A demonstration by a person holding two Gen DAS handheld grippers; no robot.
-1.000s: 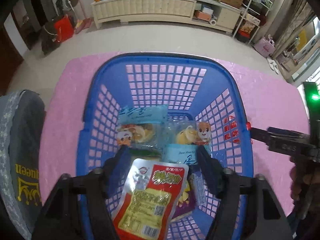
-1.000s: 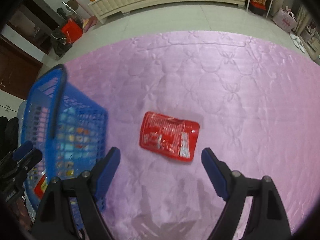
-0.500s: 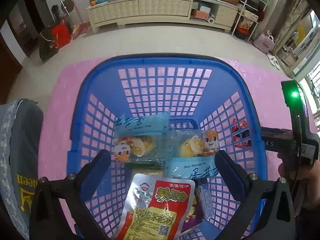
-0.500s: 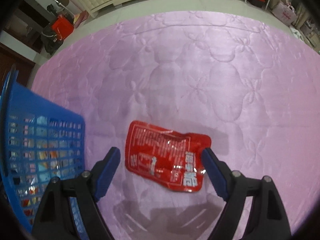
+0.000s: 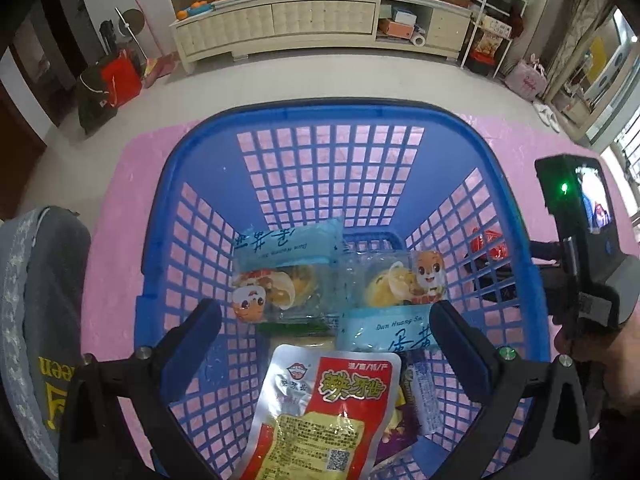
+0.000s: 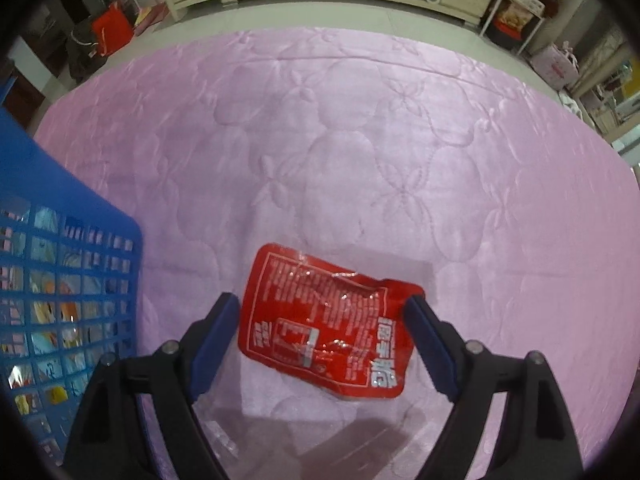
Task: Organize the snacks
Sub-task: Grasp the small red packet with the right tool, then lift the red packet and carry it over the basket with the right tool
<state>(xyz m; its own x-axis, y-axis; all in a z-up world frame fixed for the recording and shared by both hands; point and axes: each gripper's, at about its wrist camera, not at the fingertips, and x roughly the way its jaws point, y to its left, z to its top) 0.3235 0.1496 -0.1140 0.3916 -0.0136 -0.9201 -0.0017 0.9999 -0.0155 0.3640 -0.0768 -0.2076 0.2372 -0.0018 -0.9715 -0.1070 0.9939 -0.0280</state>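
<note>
A blue mesh basket (image 5: 324, 120) stands on the pink quilted cloth (image 6: 360, 140). In it lie a red and yellow snack pouch (image 5: 320, 412), two clear packs with blue labels (image 5: 288, 272) and other small packs. My left gripper (image 5: 326, 332) is open and empty above the basket's near end. A red foil snack pouch (image 6: 328, 324) lies flat on the cloth right of the basket. My right gripper (image 6: 324, 340) is open, its fingers either side of the pouch, which lies between them. The right gripper's body shows in the left wrist view (image 5: 580, 256).
The basket's wall (image 6: 60, 240) is close on the left of my right gripper. A grey garment (image 5: 36, 320) lies left of the basket. Past the cloth are floor, a long white cabinet (image 5: 312, 24) and shelves.
My left gripper has opened, let go of the red and yellow pouch in the basket and drawn back. My right gripper has moved down and forward until its fingers flank the red pouch.
</note>
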